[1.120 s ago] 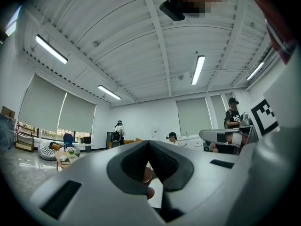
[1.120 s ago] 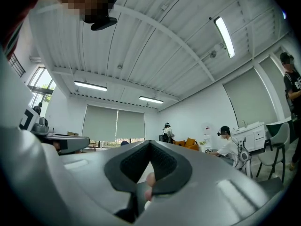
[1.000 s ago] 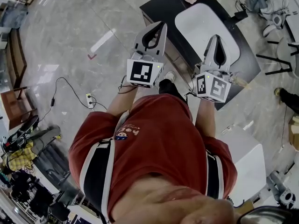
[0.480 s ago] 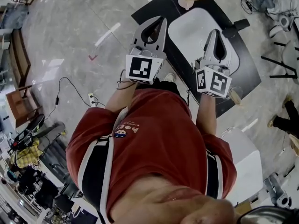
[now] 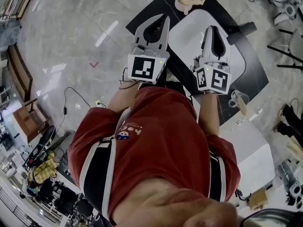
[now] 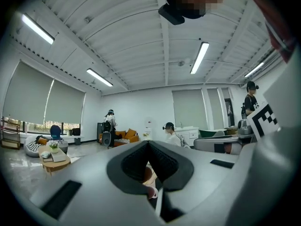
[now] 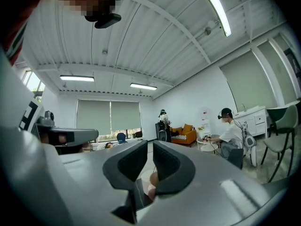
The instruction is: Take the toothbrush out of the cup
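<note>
Wears red short-slv T-shirt (image 5: 161, 131) w/ cartoon chest print (image 5: 124, 137), black white-edged side panels (image 5: 97, 174); grey left gripper (image 5: 164, 17), right gripper (image 5: 212, 28), b/w marker cubes (image 5: 144, 69) behind fingers (image 5: 162, 30).

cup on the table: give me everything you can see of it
The cup is small, round and cream-coloured, with a matte look like ceramic or plastic. It stands upright with its mouth open at the far end of the black table, just beyond the white tray. A pale tan toothbrush sits in it, slanting out over the right rim. Nothing else touches it.
</note>
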Demonstrator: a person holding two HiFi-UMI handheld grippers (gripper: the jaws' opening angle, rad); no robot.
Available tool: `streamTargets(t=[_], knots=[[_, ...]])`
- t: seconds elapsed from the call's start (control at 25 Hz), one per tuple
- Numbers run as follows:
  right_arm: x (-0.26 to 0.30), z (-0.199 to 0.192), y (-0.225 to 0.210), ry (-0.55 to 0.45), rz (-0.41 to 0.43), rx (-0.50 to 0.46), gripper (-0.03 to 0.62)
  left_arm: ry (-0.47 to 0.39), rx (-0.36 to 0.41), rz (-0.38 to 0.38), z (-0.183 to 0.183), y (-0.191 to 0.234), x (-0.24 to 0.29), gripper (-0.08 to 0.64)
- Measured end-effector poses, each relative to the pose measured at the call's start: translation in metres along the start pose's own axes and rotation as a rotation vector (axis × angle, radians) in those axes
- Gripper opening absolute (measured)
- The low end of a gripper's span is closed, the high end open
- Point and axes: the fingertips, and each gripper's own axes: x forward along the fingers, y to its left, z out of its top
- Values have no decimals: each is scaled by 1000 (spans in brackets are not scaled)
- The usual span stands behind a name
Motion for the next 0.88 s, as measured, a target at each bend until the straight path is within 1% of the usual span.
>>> streamTargets(t=[0.08, 0.28, 0.36, 0.44, 0.48, 0.68, 0.88], knots=[[19, -12, -2, 23, -9, 2, 74, 9, -12, -16, -7, 10, 17, 6], [47, -48, -7, 110, -37, 13, 139, 96, -43, -71, -37, 23, 43, 5], [57, -64, -8, 143, -45, 22, 167, 109, -45, -84, -48, 29, 51, 6], [70, -76, -12, 157, -69, 27, 176, 120, -42, -93, -56, 35, 62, 6], [76, -82, -14, 165, -82, 31, 197, 126, -44, -98, -59, 39, 67, 6], [103, -110, -18, 226, -117, 65, 232, 164, -68, -127, -74, 54, 88, 6], [117, -132, -24, 262, -155, 109, 233, 183, -81, -157, -85, 62, 103, 6]])
